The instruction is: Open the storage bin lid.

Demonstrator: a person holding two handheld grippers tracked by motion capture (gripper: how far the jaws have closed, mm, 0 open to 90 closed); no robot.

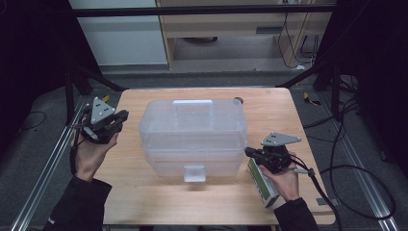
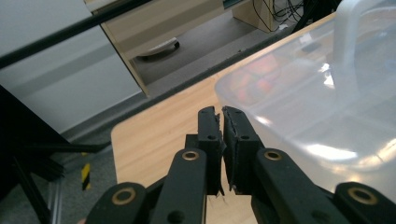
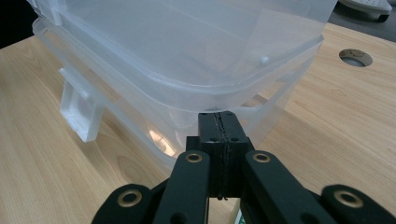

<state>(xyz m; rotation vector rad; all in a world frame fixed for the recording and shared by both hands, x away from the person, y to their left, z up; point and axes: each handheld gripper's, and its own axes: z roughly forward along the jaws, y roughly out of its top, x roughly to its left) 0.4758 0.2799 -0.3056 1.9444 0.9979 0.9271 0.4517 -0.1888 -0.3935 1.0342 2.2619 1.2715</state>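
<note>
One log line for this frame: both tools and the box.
left tool: nearly shut, empty, beside clear box | right tool: shut, empty, at box corner | lid on

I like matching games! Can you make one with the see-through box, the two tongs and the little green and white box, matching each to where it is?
Things:
1. clear plastic storage box with a handle
2. left black tongs
3. right black tongs
4. small green and white carton

Places:
A. under the person's right hand
B. middle of the wooden table
C. at the box's near right corner
D. beside the box's left side

Pairs: 1-B, 2-D, 3-C, 4-A
</note>
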